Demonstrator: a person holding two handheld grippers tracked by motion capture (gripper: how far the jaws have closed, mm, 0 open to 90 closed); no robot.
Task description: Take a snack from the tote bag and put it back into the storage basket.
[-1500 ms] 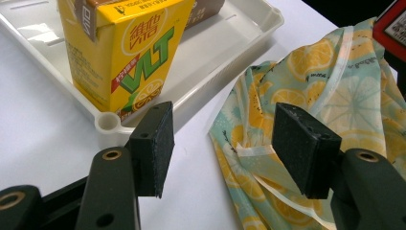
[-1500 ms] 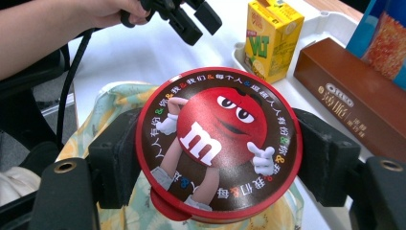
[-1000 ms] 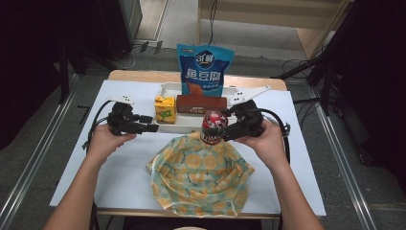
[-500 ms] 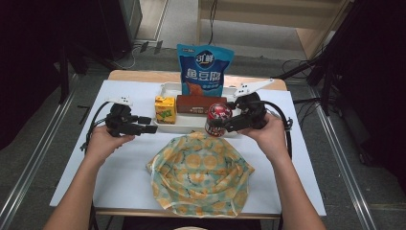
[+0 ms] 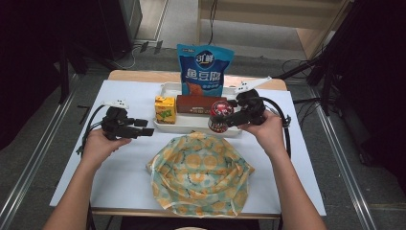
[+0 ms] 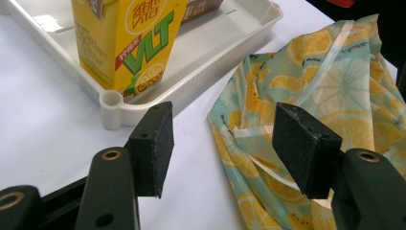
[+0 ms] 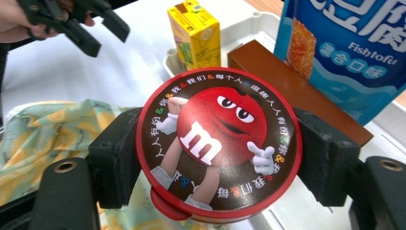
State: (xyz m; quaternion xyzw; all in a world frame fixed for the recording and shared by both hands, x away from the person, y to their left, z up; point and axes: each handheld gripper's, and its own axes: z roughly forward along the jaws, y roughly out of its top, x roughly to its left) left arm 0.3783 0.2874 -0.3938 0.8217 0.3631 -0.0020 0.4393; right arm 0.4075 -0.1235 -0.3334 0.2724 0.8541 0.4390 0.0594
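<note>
Here, right gripper (image 7: pixel 218 153): clamped on the round M&M's tub (image 7: pixel 218 143), one jaw pressed to each side of its red-rimmed lid.
M&M's tub: held above the front edge of the white tray (image 5: pixel 191 123), just past the cloth; in the high view it sits at (image 5: pixel 220 115).
Left gripper (image 6: pixel 222 143): jaws spread wide with nothing between them, hovering over the white tabletop (image 5: pixel 124 163) left of the tray.
Lemon-print cloth (image 5: pixel 198 175): crumpled on the tabletop near the person, close to the tray's front rim.
Tray contents: yellow VLT drink carton (image 5: pixel 164 109) at the left corner, a brown box (image 5: pixel 201 103) beside it.
Blue Fishtofu bag (image 5: pixel 205 69): upright behind the brown box.
</note>
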